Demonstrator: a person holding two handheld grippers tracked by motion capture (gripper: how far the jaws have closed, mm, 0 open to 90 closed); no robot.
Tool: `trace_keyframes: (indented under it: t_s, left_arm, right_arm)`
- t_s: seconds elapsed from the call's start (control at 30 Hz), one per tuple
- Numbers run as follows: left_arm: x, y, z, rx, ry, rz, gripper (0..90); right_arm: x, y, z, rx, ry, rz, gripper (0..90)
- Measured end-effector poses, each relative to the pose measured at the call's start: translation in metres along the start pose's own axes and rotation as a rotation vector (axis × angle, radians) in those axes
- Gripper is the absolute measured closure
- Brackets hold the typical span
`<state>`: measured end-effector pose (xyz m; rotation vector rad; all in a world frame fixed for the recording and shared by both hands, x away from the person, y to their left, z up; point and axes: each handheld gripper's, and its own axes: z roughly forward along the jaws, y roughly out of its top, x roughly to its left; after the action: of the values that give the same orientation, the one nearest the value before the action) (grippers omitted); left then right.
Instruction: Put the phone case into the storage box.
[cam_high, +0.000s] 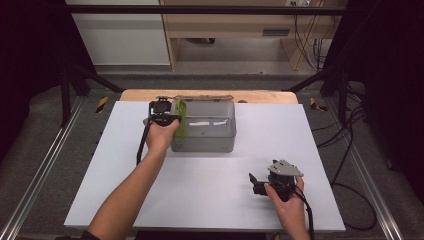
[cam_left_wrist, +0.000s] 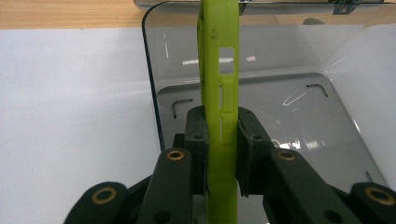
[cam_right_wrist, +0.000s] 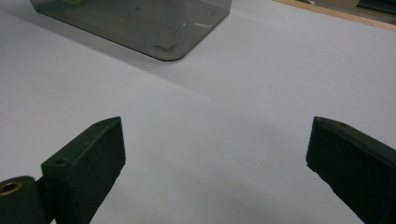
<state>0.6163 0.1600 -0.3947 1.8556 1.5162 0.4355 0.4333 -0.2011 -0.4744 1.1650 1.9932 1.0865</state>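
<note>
— Where the left gripper (cam_left_wrist: 220, 154) sits at the box (cam_high: 210, 142), what is it holding?
— A green phone case (cam_left_wrist: 219, 93), clamped edge-on between its pads, upright over the box's left end.
— And the right gripper (cam_right_wrist: 215, 154)?
— Its jaws stand wide apart with nothing between them, low over the white table (cam_high: 200, 190), well apart from the box.

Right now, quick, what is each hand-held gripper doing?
Left hand-held gripper: closed on the lime-green plastic phone case, held edge-up over the clear smoky plastic box.
Right hand-held gripper: open, holding nothing, above the white table.
</note>
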Motion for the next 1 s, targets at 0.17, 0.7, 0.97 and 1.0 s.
trace_keyframes:
  t_s: [0.17,0.7,0.97,1.0]
  left_arm:
    - [0.0020,0.0008,-0.0004,0.007,-0.009,-0.008,77.2]
    - [0.0020,0.0016,-0.0023,0.012,-0.014,-0.013,77.4]
    - [-0.0001,0.0009,-0.0019,0.020,-0.019,-0.007,77.4]
    - [-0.0001,0.0009,-0.0019,0.020,-0.019,-0.007,77.4]
  right_arm:
    - [0.0001,-0.0002,0.0003,0.001,0.001,0.001,5.1]
    - [0.0001,-0.0001,0.0003,0.002,0.002,0.002,5.1]
    - [0.0003,-0.0002,0.0003,0.002,0.003,0.002,5.1]
    - [0.0003,-0.0002,0.0003,0.002,0.003,0.002,5.1]
